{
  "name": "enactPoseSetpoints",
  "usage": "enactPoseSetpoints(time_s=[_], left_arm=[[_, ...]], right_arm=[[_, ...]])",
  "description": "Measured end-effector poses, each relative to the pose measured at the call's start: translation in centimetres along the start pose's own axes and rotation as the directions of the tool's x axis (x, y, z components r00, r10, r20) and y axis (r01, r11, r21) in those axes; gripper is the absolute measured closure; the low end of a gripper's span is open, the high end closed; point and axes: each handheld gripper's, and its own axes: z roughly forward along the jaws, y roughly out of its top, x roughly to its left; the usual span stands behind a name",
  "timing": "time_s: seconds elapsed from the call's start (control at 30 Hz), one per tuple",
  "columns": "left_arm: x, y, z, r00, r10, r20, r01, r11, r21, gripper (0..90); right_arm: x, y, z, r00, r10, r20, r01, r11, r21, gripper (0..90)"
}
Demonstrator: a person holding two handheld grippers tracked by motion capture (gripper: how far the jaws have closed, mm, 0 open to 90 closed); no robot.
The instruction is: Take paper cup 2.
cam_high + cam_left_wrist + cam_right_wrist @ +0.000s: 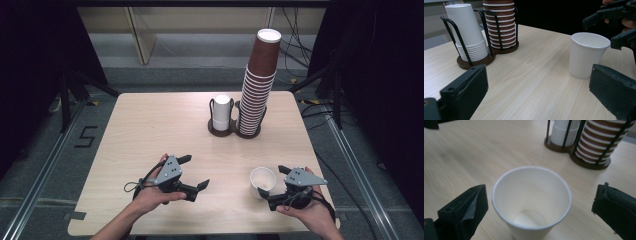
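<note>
A single white paper cup stands upright on the pale wooden surface, mouth up and empty, its long axis vertical, near the front right part of that surface. It sits apart from the stock it seems to belong to: at the far middle a black wire double holder carries a short stack of white paper cups turned mouth down and, just beside it, a tall leaning stack of brown paper cups, also inverted. Nesting them upside down keeps the stacks compact and lets one be lifted off the top; the lone cup has been set the other way, presumably so that it can be filled or used.

The right gripper hangs just beside and slightly above this cup, its jaws spread wide on either side of the rim with a clear gap to the wall, gripping nothing. In the right gripper view the camera looks down into the cup to its bare bottom. That reads as a cup set down and let go of.

The left gripper rests near the front left, well apart from the cup, jaws wide apart and empty, pointed across the surface toward it.
</note>
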Motion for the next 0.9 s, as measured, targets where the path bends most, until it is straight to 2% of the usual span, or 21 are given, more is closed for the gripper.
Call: enactPoseSetpoints(time_s=[0.23, 0.27, 0.3, 0.37, 0.4, 0.43, 0.47, 0.53, 0.57, 0.63, 0.67, 0.73, 0.77, 0.8, 0.87, 0.9], left_arm=[[0.3, 0.9, 1.1, 1.0000, 0.003, -0.007, -0.003, 0.9998, -0.021, 1.8], [0.4, 1.3, 1.6, 0.9999, 0.011, -0.010, -0.011, 0.9995, -0.029, 1.8], [0.4, 1.4, 1.7, 0.9998, 0.015, -0.011, -0.015, 0.9995, -0.029, 1.8], [0.3, 1.8, 2.3, 0.9989, 0.036, -0.030, -0.037, 0.9982, -0.047, 1.9], [0.2, 2.1, 2.7, 0.9980, 0.047, -0.042, -0.049, 0.9972, -0.057, 2.0], [0.2, 2.3, 3.0, 0.9976, 0.048, -0.050, -0.051, 0.9967, -0.063, 2.0], [0.2, 2.5, 3.5, 0.9972, 0.044, -0.059, -0.049, 0.9963, -0.071, 1.9], [0.3, 3.0, 4.2, 0.9959, 0.045, -0.079, -0.051, 0.9955, -0.079, 1.9], [0.4, 3.3, 4.5, 0.9957, 0.040, -0.083, -0.047, 0.9954, -0.083, 1.8], [0.5, 3.8, 4.9, 0.9957, 0.035, -0.085, -0.043, 0.9952, -0.088, 1.8], [0.6, 4.1, 5.1, 0.9956, 0.040, -0.085, -0.047, 0.9949, -0.089, 1.8], [0.8, 4.8, 5.5, 0.9948, 0.050, -0.089, -0.058, 0.9941, -0.092, 1.8], [0.9, 5.2, 5.8, 0.9944, 0.054, -0.091, -0.063, 0.9933, -0.097, 1.7], [1.1, 5.7, 6.1, 0.9939, 0.059, -0.093, -0.068, 0.9930, -0.096, 1.7], [1.4, 6.6, 6.7, 0.9935, 0.067, -0.093, -0.076, 0.9920, -0.100, 1.7], [1.6, 7.0, 7.1, 0.9923, 0.079, -0.095, -0.089, 0.9910, -0.100, 1.7]], right_arm=[[-1.2, 2.5, -0.6, 0.9998, 0.000, 0.021, 0.002, 0.998, -0.058, 0.4], [-1.4, 2.8, -0.5, 0.9995, -0.012, 0.031, 0.015, 0.997, -0.081, 0.4], [-1.5, 3.5, -0.6, 0.9992, 0.010, 0.039, -0.006, 0.996, -0.088, 0.4], [-1.8, 4.1, -0.5, 0.9986, -0.001, 0.052, 0.007, 0.994, -0.110, 0.4], [-1.8, 4.5, -0.5, 0.9986, 0.016, 0.051, -0.010, 0.994, -0.107, 0.4], [-1.9, 4.8, -0.3, 0.9977, 0.018, 0.066, -0.010, 0.991, -0.132, 0.4], [-2.1, 5.1, -0.1, 0.9975, 0.014, 0.070, -0.004, 0.991, -0.134, 0.4], [-2.1, 5.8, 0.2, 0.9949, 0.046, 0.089, -0.033, 0.989, -0.142, 0.4], [-2.3, 6.3, 0.5, 0.9949, 0.044, 0.091, -0.028, 0.986, -0.164, 0.4], [-2.3, 7.1, 0.7, 0.9922, 0.075, 0.099, -0.057, 0.982, -0.181, 0.4], [-2.5, 7.6, 0.8, 0.9925, 0.064, 0.104, -0.043, 0.981, -0.190, 0.4], [-2.7, 8.4, 1.0, 0.9915, 0.073, 0.108, -0.049, 0.977, -0.209, 0.4], [-2.9, 9.0, 1.2, 0.9901, 0.064, 0.125, -0.034, 0.973, -0.226, 0.4], [-3.0, 9.4, 1.2, 0.9895, 0.076, 0.122, -0.048, 0.974, -0.222, 0.4], [-3.4, 10.3, 1.5, 0.9900, 0.062, 0.126, -0.031, 0.971, -0.237, 0.4], [-3.4, 11.0, 1.8, 0.9905, 0.074, 0.116, -0.043, 0.968, -0.249, 0.4]])
